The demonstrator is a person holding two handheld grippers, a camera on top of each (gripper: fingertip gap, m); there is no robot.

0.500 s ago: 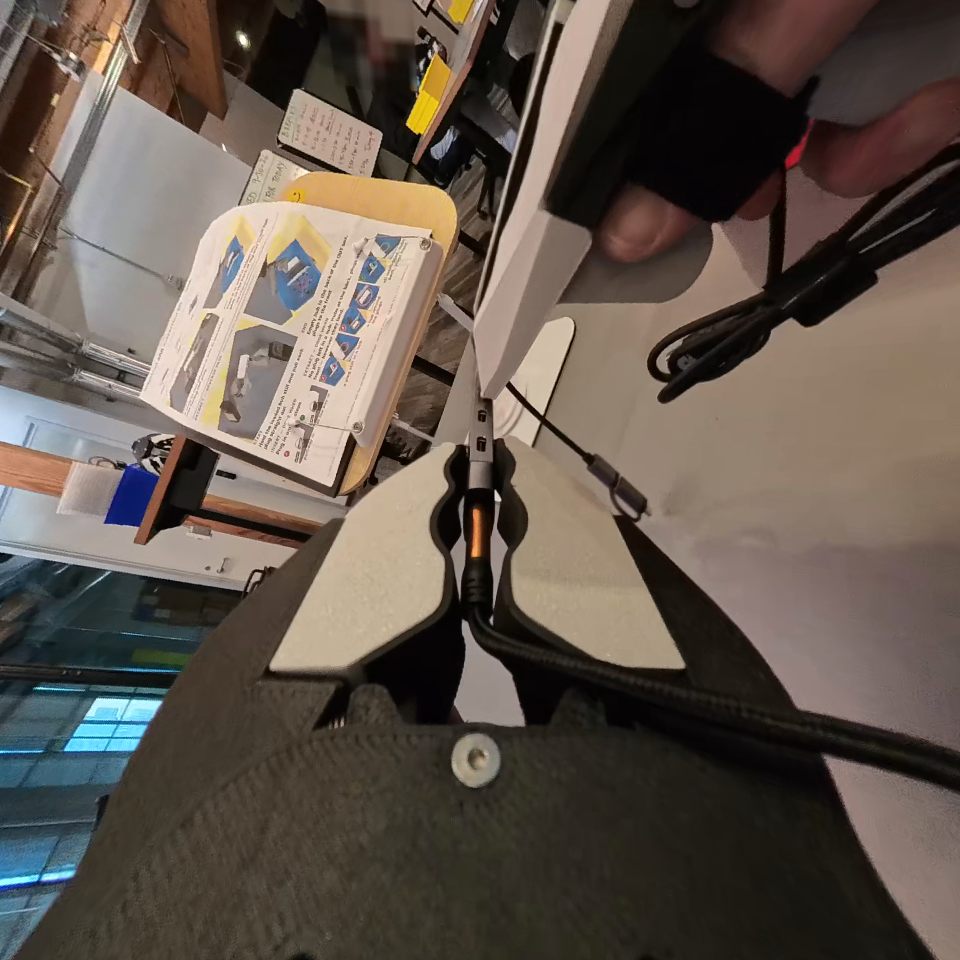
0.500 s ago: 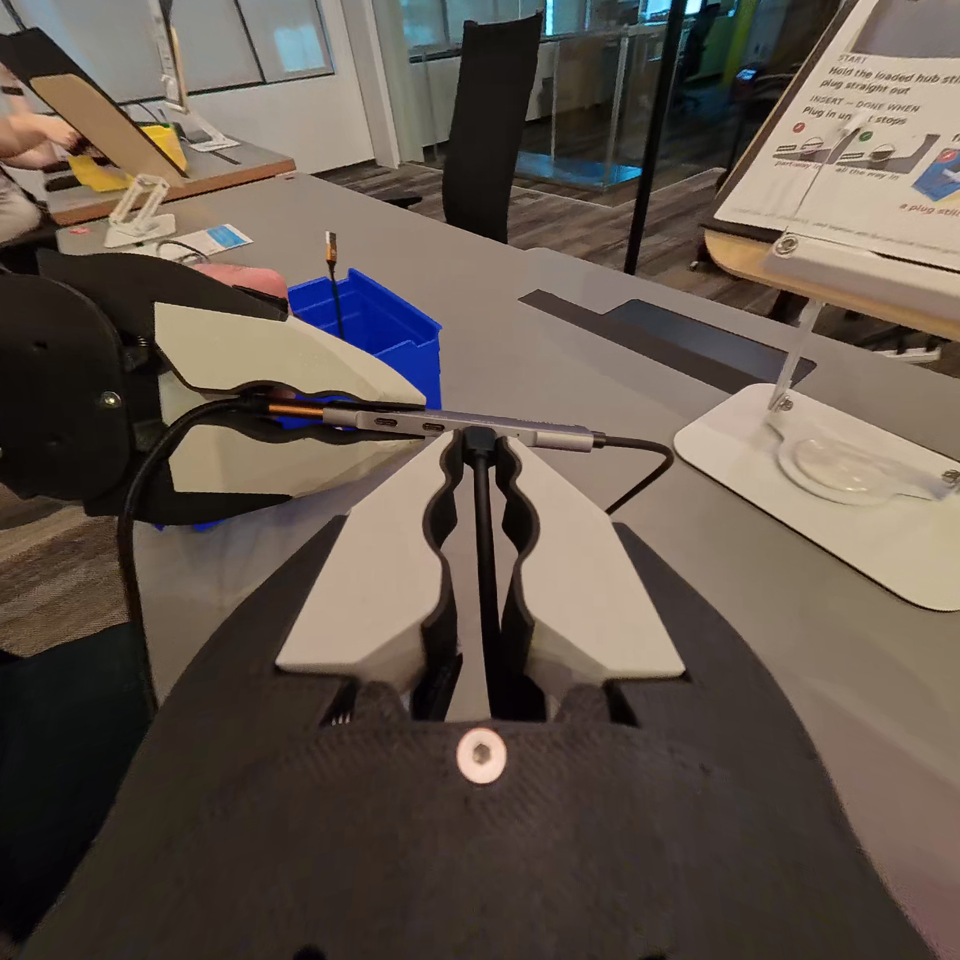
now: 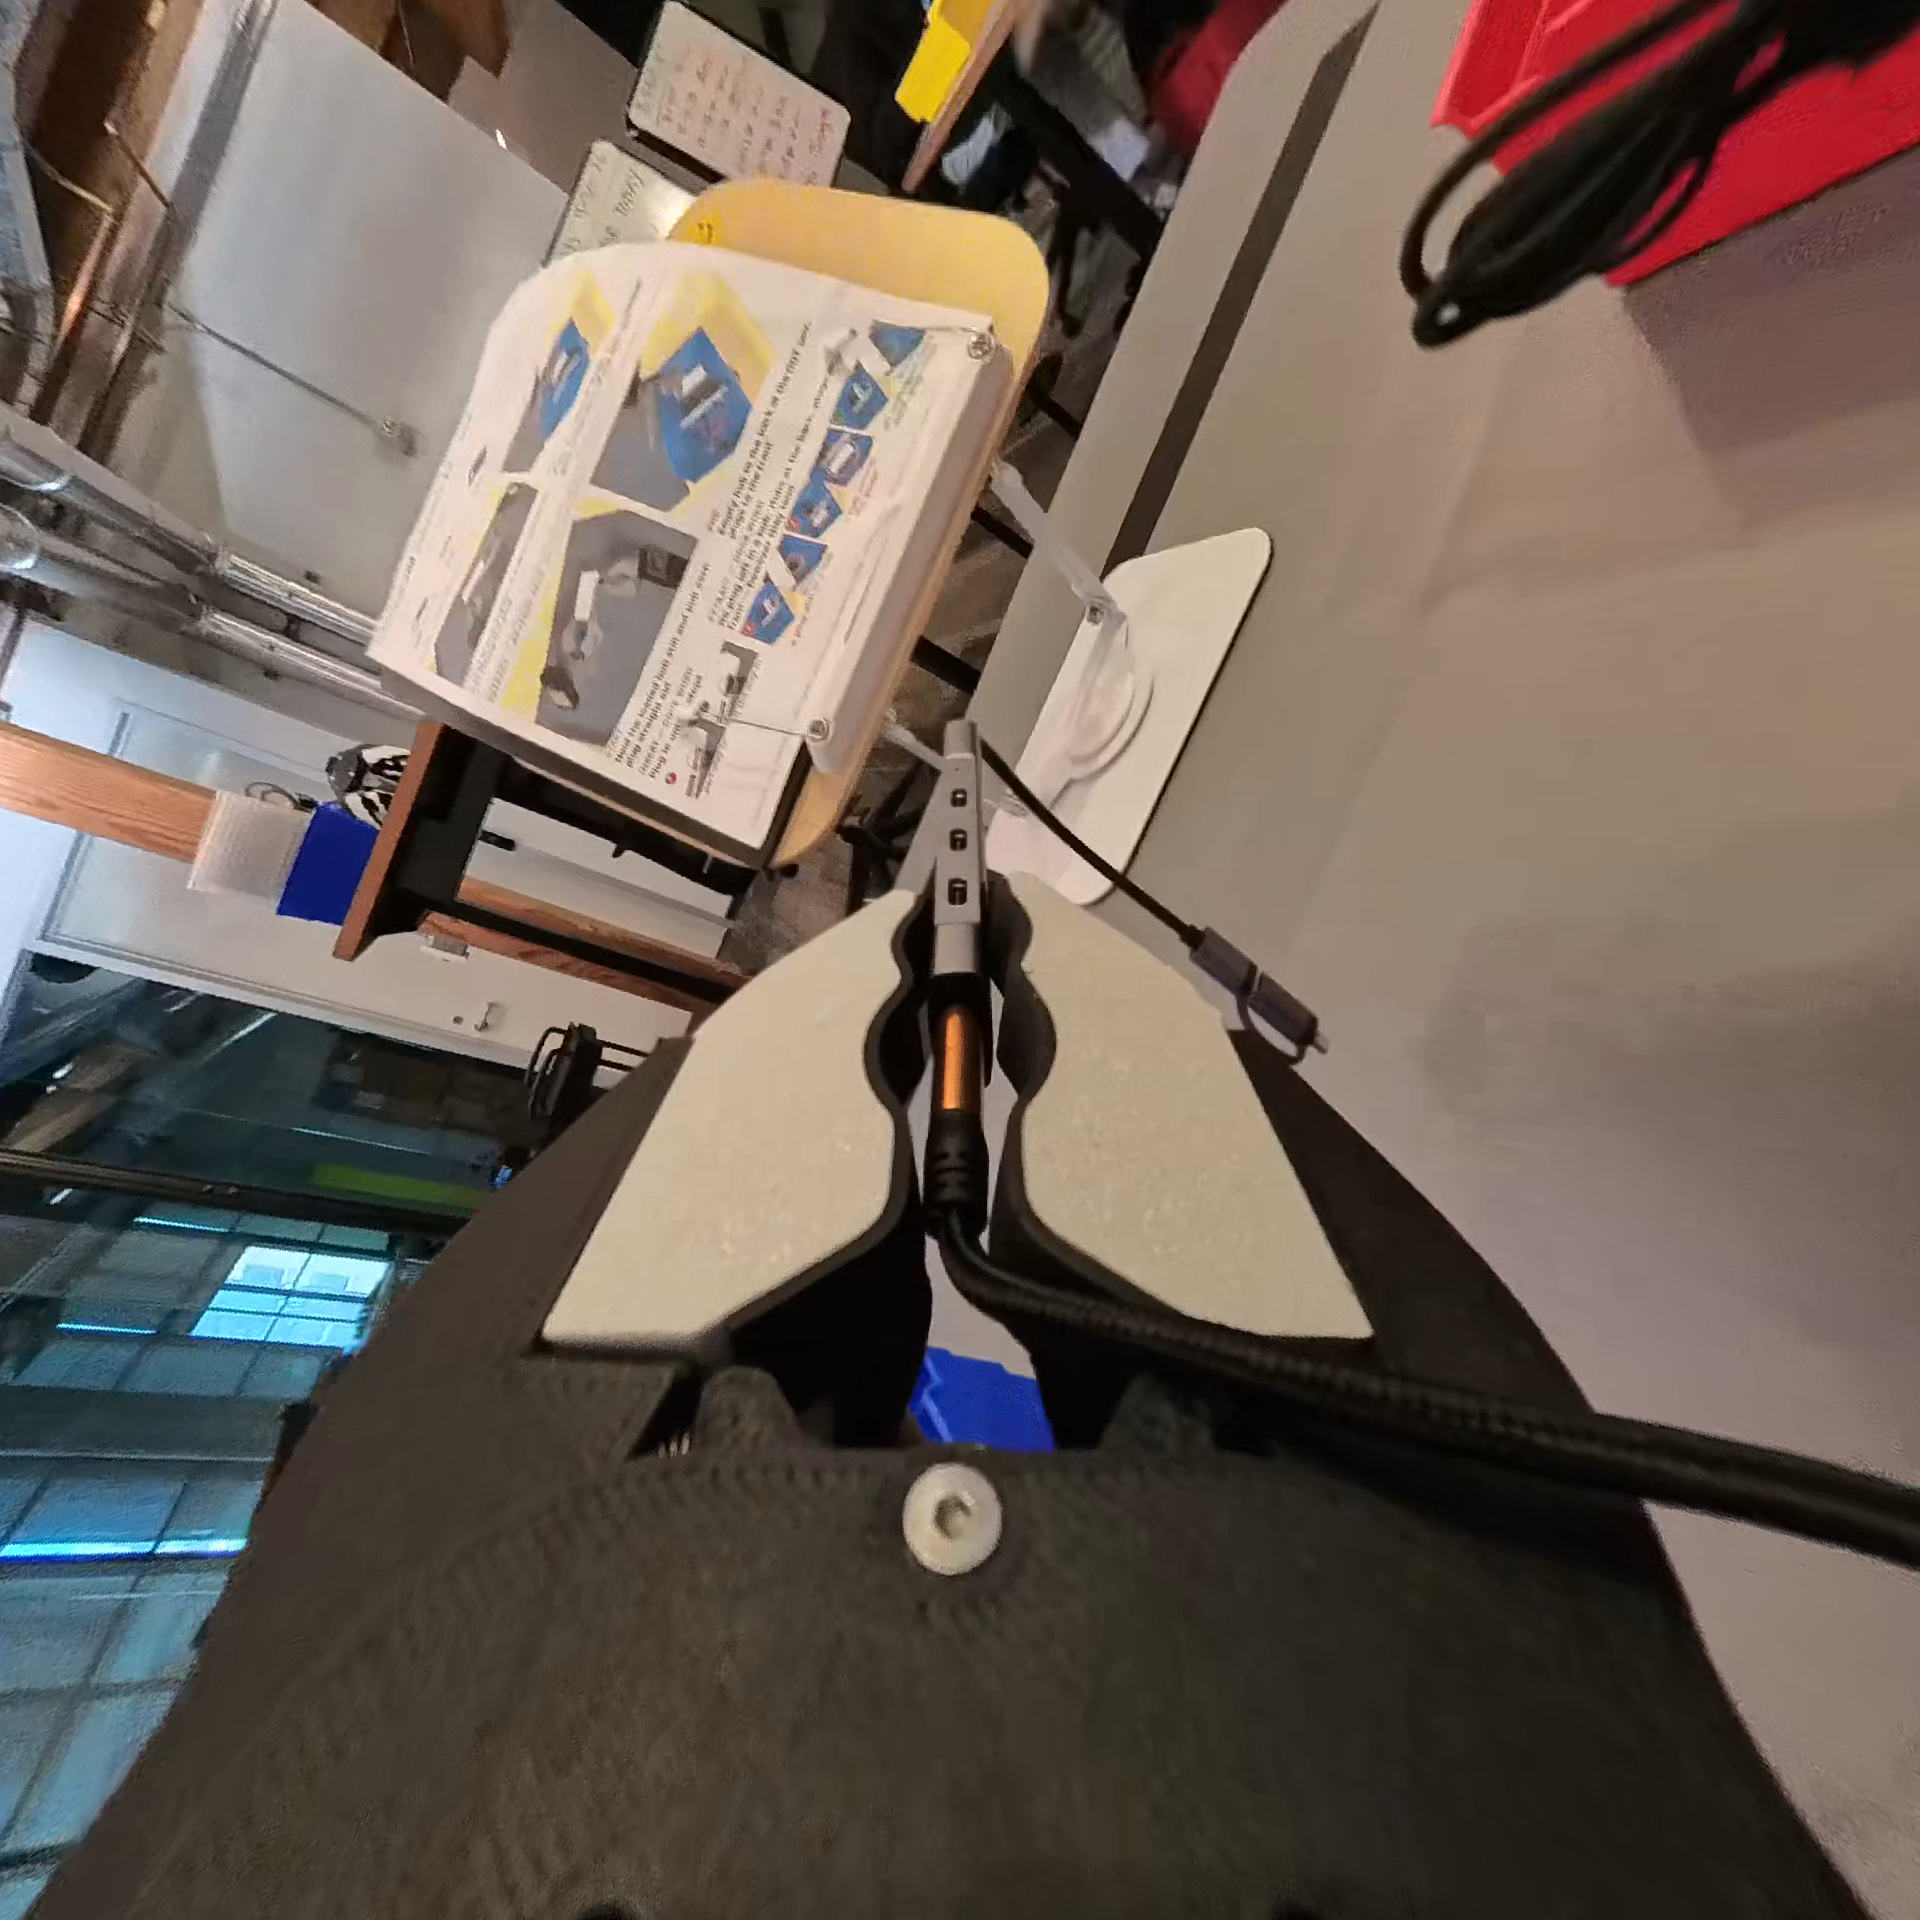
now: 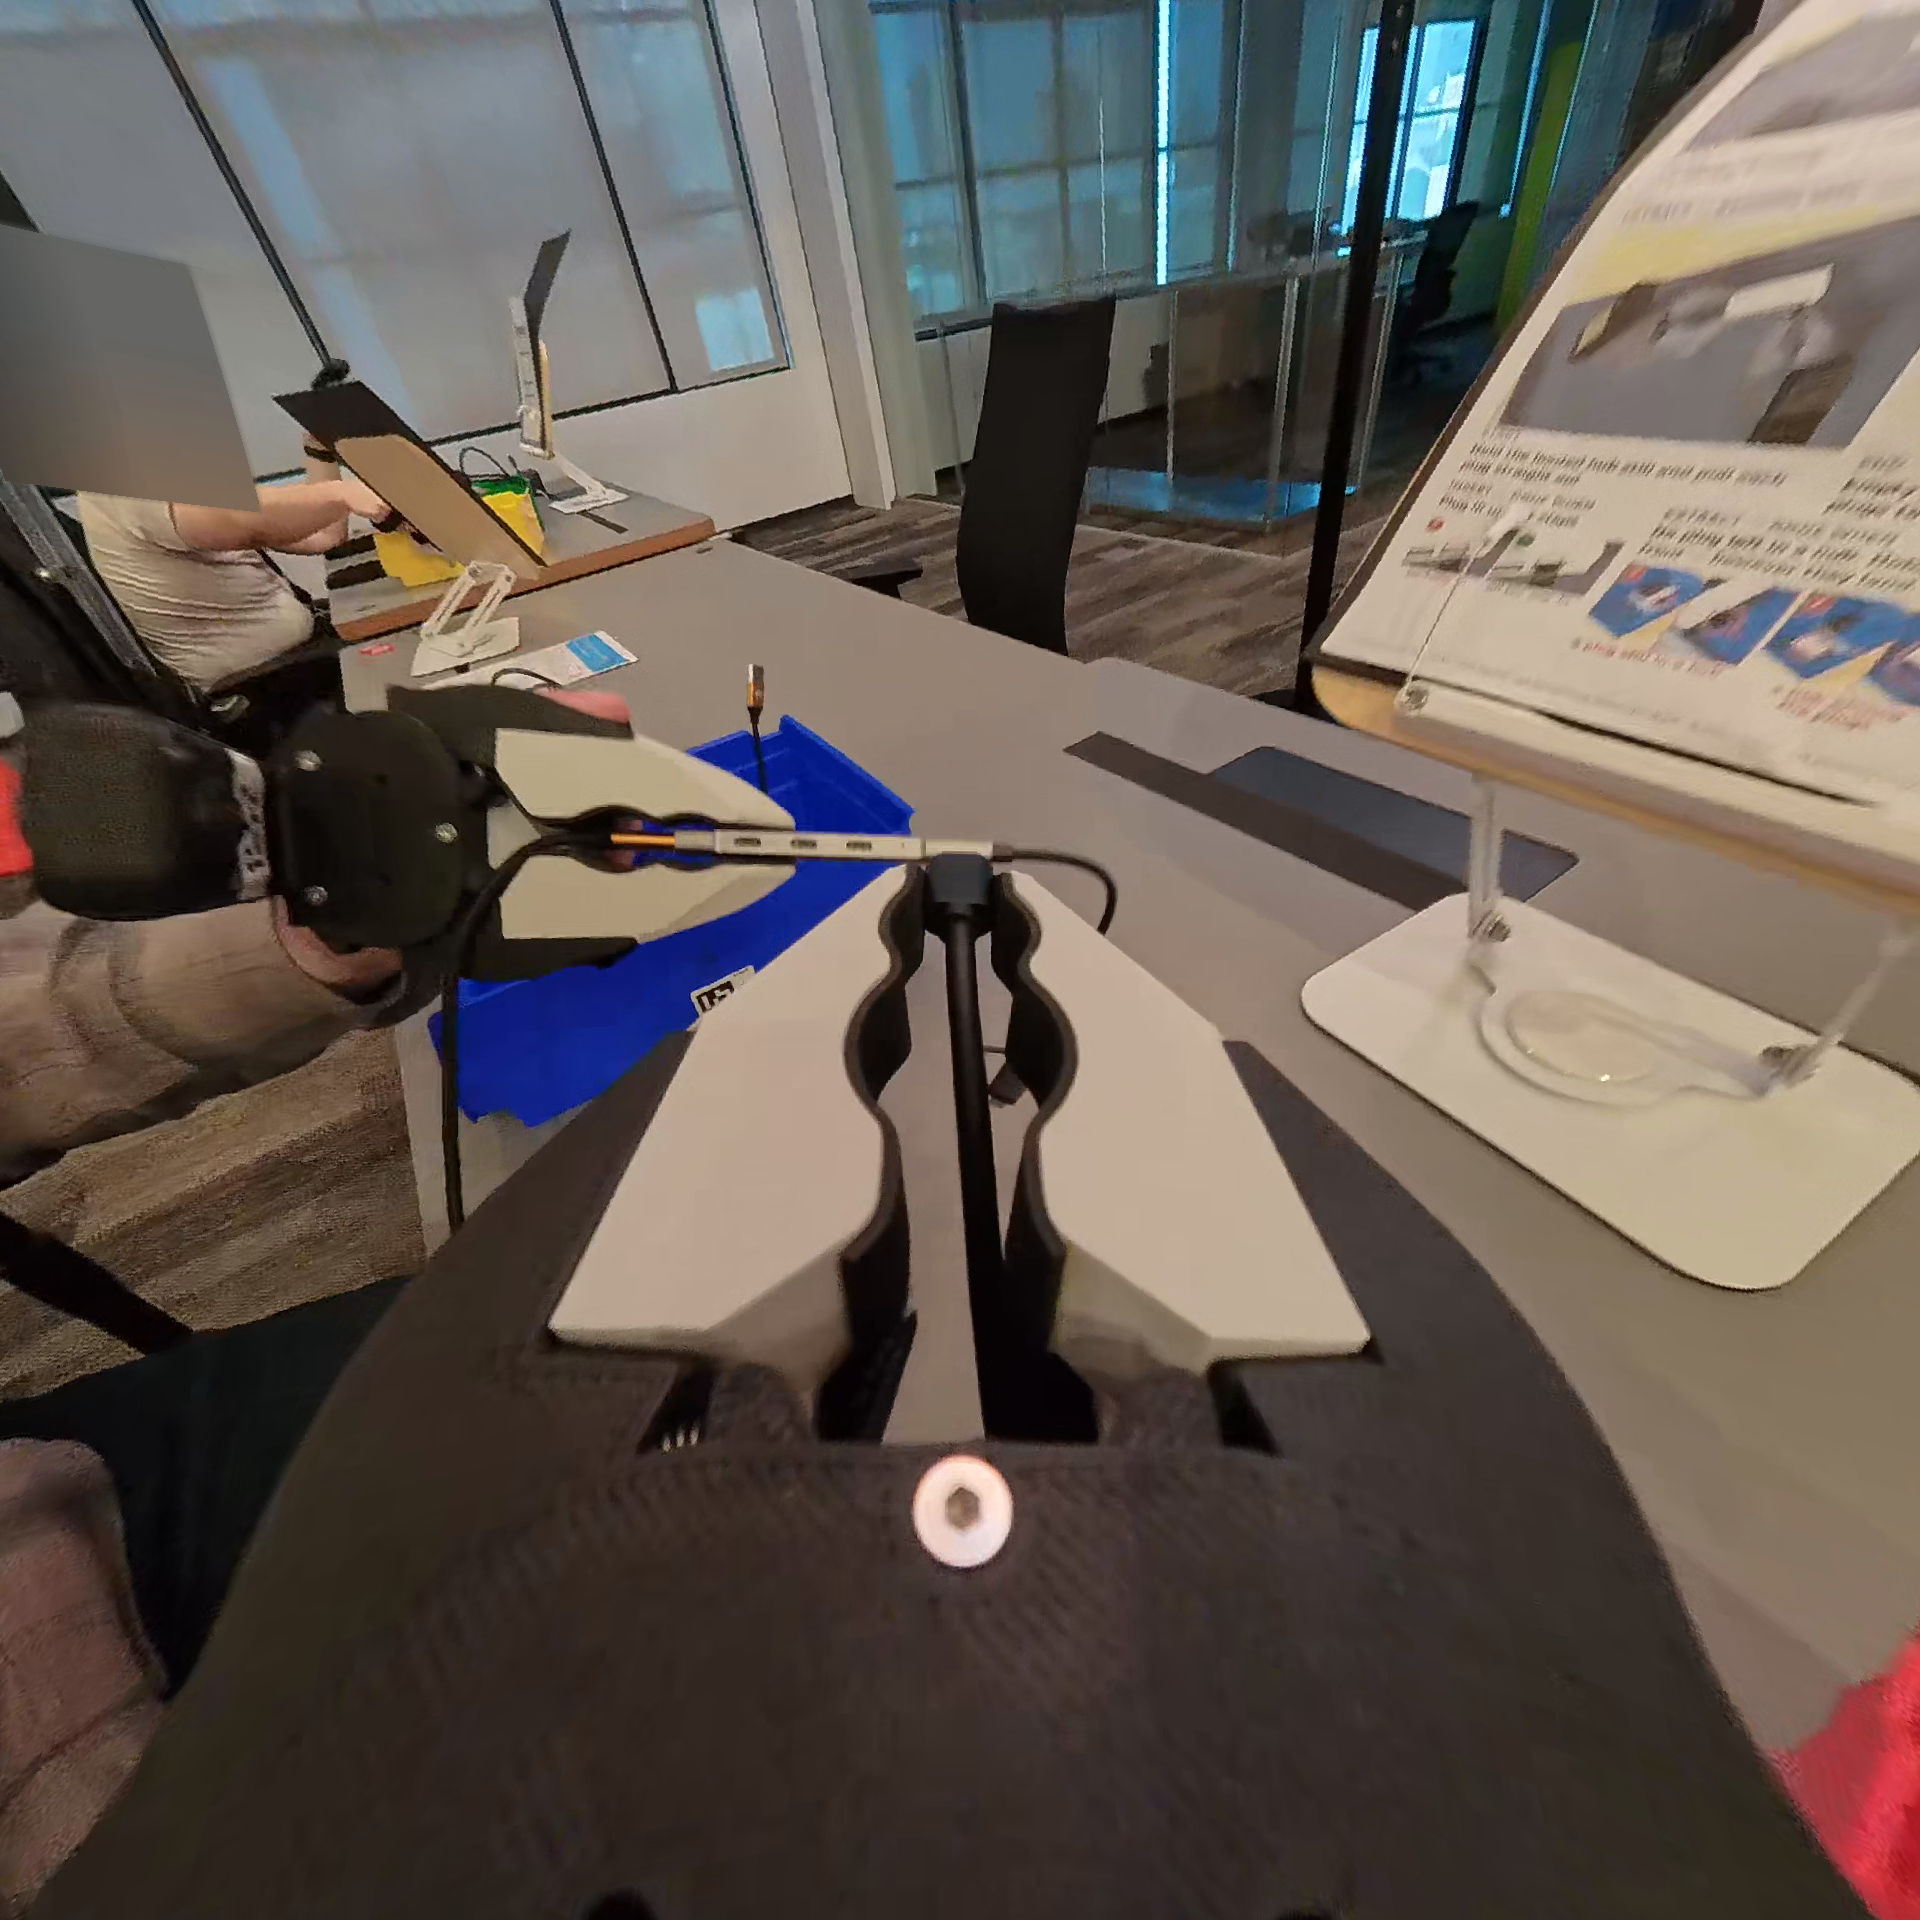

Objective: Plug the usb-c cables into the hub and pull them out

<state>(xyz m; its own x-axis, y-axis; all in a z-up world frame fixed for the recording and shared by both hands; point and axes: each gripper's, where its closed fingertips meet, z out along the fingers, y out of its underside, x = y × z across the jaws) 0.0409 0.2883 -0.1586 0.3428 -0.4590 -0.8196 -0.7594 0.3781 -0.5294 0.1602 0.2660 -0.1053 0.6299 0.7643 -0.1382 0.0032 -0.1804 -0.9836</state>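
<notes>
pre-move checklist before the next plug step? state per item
1. Left gripper clamped on the hub: ok.
2. Right gripper clamped on the black plug: ok.
3. Black plug out of the hub: cannot tell; it sits right at the hub's edge.
4. Other side ports free: ok, three show empty.
5. Copper plug seated in the hub's end: ok.
6. Hub's own short lead hanging slack, not snagged: ok.
</notes>
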